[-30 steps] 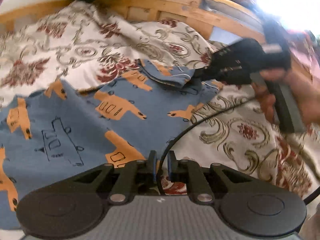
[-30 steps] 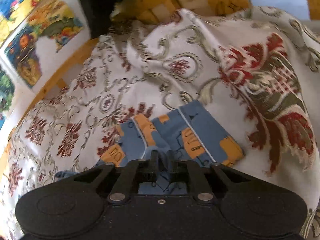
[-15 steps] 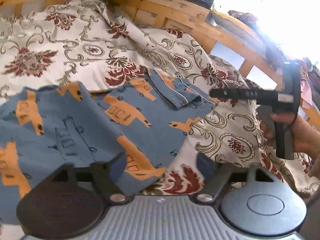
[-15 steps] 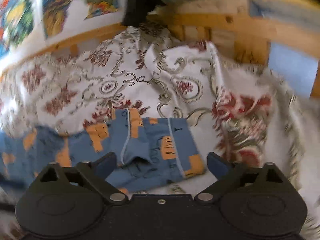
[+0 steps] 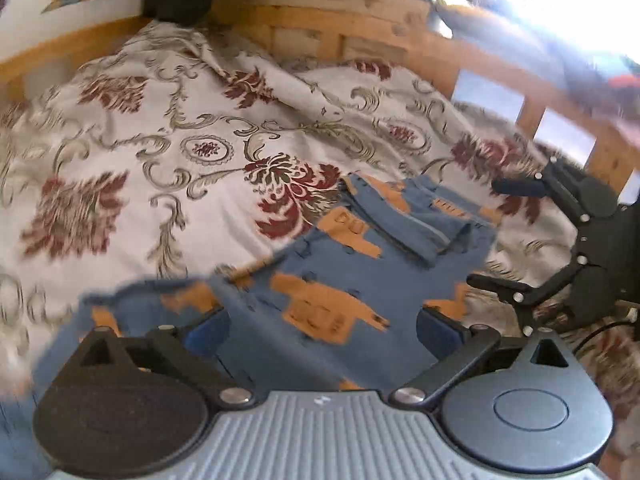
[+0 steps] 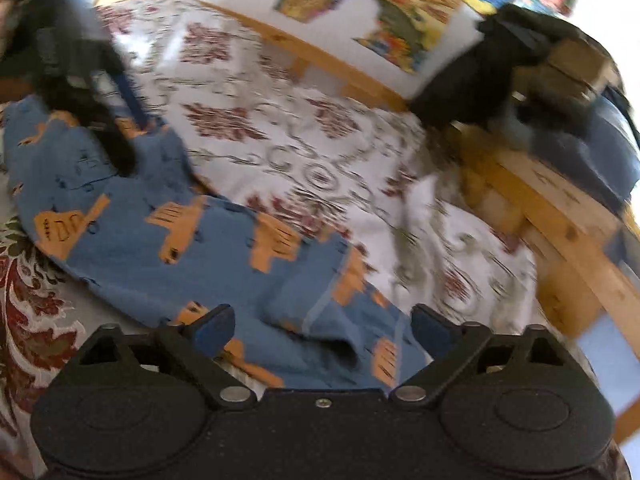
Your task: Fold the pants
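Around the blue pants [image 5: 360, 280] spreads a floral bedspread [image 5: 180, 152], wooden bed frame [image 5: 360, 20] beyond; both the left tool [image 5: 322, 326] and right tool [image 6: 322, 326] gape apart, unobstructed.

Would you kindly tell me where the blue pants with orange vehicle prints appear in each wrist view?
Left wrist view: the blue pants with orange vehicle prints spread across the lower centre, with the folded hem end toward the upper right.
Right wrist view: the pants run from upper left down to the lower centre.
Shared landmark: the floral bedspread beneath them.
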A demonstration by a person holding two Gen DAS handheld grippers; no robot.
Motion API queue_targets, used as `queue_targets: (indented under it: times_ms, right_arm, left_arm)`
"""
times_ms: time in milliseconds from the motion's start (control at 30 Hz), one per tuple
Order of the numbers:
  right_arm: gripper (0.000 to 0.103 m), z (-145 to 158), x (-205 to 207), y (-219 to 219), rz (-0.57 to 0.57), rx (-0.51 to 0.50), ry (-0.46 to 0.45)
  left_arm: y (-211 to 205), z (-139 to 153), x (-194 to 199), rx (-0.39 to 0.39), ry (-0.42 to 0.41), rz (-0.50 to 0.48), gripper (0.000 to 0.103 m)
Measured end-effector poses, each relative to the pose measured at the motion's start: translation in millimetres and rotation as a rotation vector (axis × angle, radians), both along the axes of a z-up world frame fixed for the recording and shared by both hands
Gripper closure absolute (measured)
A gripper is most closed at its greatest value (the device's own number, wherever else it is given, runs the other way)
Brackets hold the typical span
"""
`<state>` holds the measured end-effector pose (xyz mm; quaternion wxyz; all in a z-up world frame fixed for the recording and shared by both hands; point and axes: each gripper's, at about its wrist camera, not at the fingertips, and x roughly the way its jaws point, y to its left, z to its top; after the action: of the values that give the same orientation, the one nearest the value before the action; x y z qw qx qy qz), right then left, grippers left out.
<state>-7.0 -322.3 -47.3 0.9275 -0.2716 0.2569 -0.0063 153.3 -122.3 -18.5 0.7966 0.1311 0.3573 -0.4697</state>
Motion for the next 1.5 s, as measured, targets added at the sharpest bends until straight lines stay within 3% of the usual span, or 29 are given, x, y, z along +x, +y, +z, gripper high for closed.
queue_targets:
  times_ms: [133, 300, 400, 533, 667, 733, 767, 800, 833, 900, 1033, 1200, 1267, 1333, 1400, 1433, 1500]
  right_arm:
    - [0.023, -6.1, 12.7, 14.6, 0.045, -0.089, 0.011]
    - [0.05, -15.6, 25.7, 15.4, 0.028, -0.146, 0.06]
    - [0.051, -20.9, 25.6, 13.5, 0.033, -0.143, 0.09]
    - [0.055, -28.2, 27.2, 16.7, 0.063, -0.186, 0.108]
    - [0.067, -32.6, 29.4, 19.4, 0.082, -0.218, 0.119]
    - [0.075, -33.9, 30.8, 19.7, 0.079, -0.223, 0.123]
    - [0.086, -33.6, 30.9, 19.1, 0.074, -0.214, 0.121]
    - [0.089, -32.4, 31.0, 17.7, 0.067, -0.198, 0.119]
    - [0.09, -30.7, 30.2, 15.9, 0.061, -0.179, 0.113]
    - [0.094, -23.2, 28.0, 9.0, 0.03, -0.105, 0.091]
    - [0.094, 3.4, 19.7, -19.4, -0.098, 0.158, 0.029]
    - [0.094, 41.0, -13.2, -78.0, -0.355, 0.681, -0.096]
    - [0.094, 44.6, -26.6, -98.6, -0.457, 0.831, -0.136]
    - [0.095, 42.7, -31.8, -116.5, -0.539, 0.911, -0.148]
    - [0.096, 38.3, -30.9, -130.2, -0.607, 0.918, -0.139]
    - [0.096, 36.1, -29.7, -133.7, -0.626, 0.902, -0.129]
    - [0.101, 30.8, -26.5, -138.0, -0.657, 0.855, -0.095]
  left_arm:
    - [-19.9, -0.1, 32.4, 0.0, 0.082, 0.002, 0.005]
    - [-57.2, 8.0, 59.5, -0.089, 0.203, -0.025, 0.006]
    - [-85.6, 12.1, 69.8, -0.134, 0.251, -0.05, 0.006]
    - [-123.5, 1.2, 83.8, -0.112, 0.305, -0.036, 0.009]
    - [-144.0, -15.4, 96.4, -0.107, 0.387, 0.019, 0.027]
    - [-148.8, -21.7, 100.3, -0.113, 0.429, 0.032, 0.05]
    - [-151.7, -23.7, 101.4, -0.108, 0.441, 0.036, 0.066]
    - [-154.1, -24.0, 101.1, -0.102, 0.435, 0.043, 0.079]
    - [-156.1, -23.5, 100.2, -0.099, 0.428, 0.047, 0.086]
    - [-159.5, -19.6, 98.2, -0.113, 0.438, 0.049, 0.088]
    - [-172.3, -2.7, 88.4, -0.149, 0.439, 0.03, 0.09]
    - [-205.2, 19.1, 69.9, -0.162, 0.451, 0.007, 0.094]
    - [-226.8, 22.9, 63.1, -0.133, 0.459, 0.0, 0.093]
    - [-242.7, 22.5, 56.6, -0.123, 0.456, -0.008, 0.092]
    - [-245.5, 21.0, 51.5, -0.14, 0.464, -0.032, 0.091]
    - [-242.6, 20.2, 50.2, -0.156, 0.468, -0.035, 0.086]
    - [-232.4, 18.1, 49.6, -0.169, 0.443, -0.03, 0.05]
